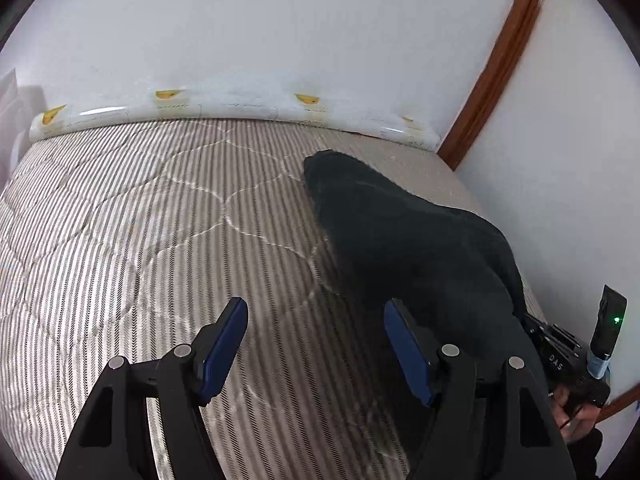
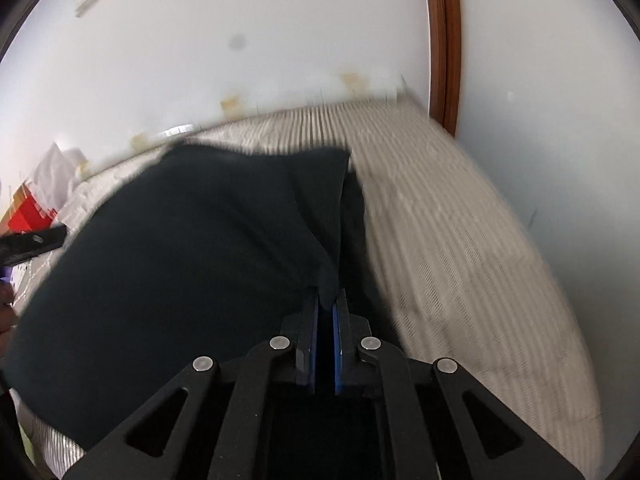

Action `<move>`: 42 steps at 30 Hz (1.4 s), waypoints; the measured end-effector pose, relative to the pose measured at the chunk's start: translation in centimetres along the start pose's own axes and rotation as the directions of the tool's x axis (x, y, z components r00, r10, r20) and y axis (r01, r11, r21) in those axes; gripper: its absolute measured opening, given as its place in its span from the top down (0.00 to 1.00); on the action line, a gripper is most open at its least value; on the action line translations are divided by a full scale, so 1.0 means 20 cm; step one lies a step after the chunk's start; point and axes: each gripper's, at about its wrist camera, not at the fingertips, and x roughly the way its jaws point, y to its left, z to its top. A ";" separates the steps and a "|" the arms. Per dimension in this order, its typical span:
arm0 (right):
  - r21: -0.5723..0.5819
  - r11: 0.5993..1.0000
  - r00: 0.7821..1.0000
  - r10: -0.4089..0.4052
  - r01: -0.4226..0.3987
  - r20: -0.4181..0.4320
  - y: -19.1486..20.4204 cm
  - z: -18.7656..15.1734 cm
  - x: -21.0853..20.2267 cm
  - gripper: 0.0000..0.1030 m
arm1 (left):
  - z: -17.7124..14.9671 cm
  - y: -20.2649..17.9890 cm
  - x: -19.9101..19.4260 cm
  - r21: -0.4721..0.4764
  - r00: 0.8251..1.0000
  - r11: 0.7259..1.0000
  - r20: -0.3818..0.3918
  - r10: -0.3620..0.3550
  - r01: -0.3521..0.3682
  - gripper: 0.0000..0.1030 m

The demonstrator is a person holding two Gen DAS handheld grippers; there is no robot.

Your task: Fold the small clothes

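Observation:
A black garment [image 1: 408, 240] lies on the striped mattress [image 1: 140, 216] at the right side, one edge lifted. In the left wrist view my left gripper [image 1: 316, 316] stands open above the mattress, its right finger beside the garment's near edge, nothing between its blue pads. My right gripper [image 2: 327, 300] is shut on a fold of the black garment [image 2: 180, 260], which spreads to the left of it. The right gripper's body [image 1: 568, 364] and the hand holding it show at the lower right of the left wrist view.
White walls close in behind and to the right of the mattress, with a brown wooden trim [image 1: 500, 64] in the corner. A white padded rail with yellow marks [image 1: 240, 110] runs along the far edge. Red and white things [image 2: 36, 200] lie at the far left.

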 end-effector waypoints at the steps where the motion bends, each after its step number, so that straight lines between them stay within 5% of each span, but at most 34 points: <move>1: 0.000 1.000 1.000 -0.008 0.008 0.013 0.00 0.00 -0.02 0.92 | 0.00 -0.02 -0.01 0.015 1.000 1.000 0.004 -0.002 0.002 0.33; 10: 0.023 1.000 0.999 0.021 -0.022 0.040 -0.08 0.06 -0.26 0.70 | 0.00 -0.15 -0.05 0.079 0.999 0.996 0.013 -0.036 0.034 0.33; 17: 0.069 0.992 0.994 0.109 -0.110 0.007 -0.16 -0.08 -0.35 0.66 | -0.06 -0.21 -0.04 0.103 0.999 0.993 -0.014 -0.050 0.052 0.33; 23: 0.028 0.996 0.996 0.090 -0.090 -0.021 -0.10 -0.16 -0.30 0.66 | -0.10 -0.23 -0.05 0.091 0.998 0.994 -0.026 -0.053 0.055 0.33; 26: 0.005 0.996 0.996 0.084 -0.084 -0.025 -0.07 -0.16 -0.26 0.76 | -0.14 -0.22 -0.07 0.082 0.998 0.995 -0.028 -0.049 0.051 0.33; 28: -0.027 0.996 0.997 0.079 -0.080 -0.020 -0.04 -0.15 -0.25 0.92 | -0.17 -0.22 -0.08 0.073 0.998 0.996 -0.035 -0.052 0.055 0.33; 35: 0.022 0.995 0.986 0.088 -0.092 0.141 -0.17 -0.12 -0.50 1.00 | -0.21 -0.24 -0.14 0.088 0.999 0.995 -0.030 -0.045 0.048 0.33; 36: 0.041 0.999 0.986 -0.015 0.008 0.168 -0.19 -0.12 -0.52 1.00 | -0.21 -0.24 -0.15 0.090 0.999 0.995 -0.028 -0.041 0.044 0.33; 38: 0.073 0.991 0.981 -0.125 0.115 0.147 -0.27 -0.11 -0.51 1.00 | -0.22 -0.24 -0.16 0.086 0.998 0.995 -0.026 -0.054 0.056 0.33; 40: 0.161 0.987 0.994 -0.046 0.029 0.101 -0.38 -0.13 -0.47 1.00 | -0.22 -0.25 -0.16 0.092 0.998 0.994 -0.022 -0.061 0.062 0.33; 42: 0.153 0.987 0.996 -0.051 0.040 0.070 -0.39 -0.16 -0.46 1.00 | -0.23 -0.27 -0.16 0.102 0.998 0.993 -0.021 -0.064 0.066 0.33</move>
